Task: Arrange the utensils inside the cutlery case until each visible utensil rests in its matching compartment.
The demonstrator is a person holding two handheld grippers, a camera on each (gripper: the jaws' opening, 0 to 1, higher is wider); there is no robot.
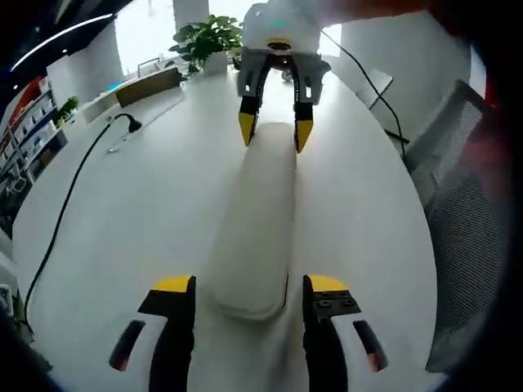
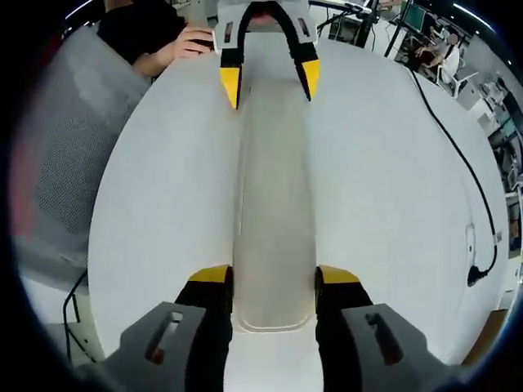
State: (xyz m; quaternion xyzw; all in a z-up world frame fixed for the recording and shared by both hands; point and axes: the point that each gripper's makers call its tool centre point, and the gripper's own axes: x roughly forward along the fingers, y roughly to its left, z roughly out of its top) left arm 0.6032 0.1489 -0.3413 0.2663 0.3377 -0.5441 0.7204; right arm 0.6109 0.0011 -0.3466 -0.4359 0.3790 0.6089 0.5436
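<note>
A long white cutlery case (image 1: 257, 220) lies shut on the white table (image 1: 147, 204), lid on, so no utensils are visible. My left gripper (image 1: 250, 286) is open and straddles the case's near end, with a small gap on each side. At the far end is my right gripper (image 1: 275, 131), a yellow tip on each side of the case. In the right gripper view the case (image 2: 274, 212) runs away from my right gripper (image 2: 274, 278), whose jaws press against both its sides. The left gripper (image 2: 270, 82) sits at the far end.
A black cable (image 1: 73, 188) snakes across the table's left side, with a potted plant (image 1: 208, 37) beyond it. A mesh chair (image 1: 466, 204) stands by the table edge. A person's hand (image 2: 188, 41) rests on the table behind the left gripper.
</note>
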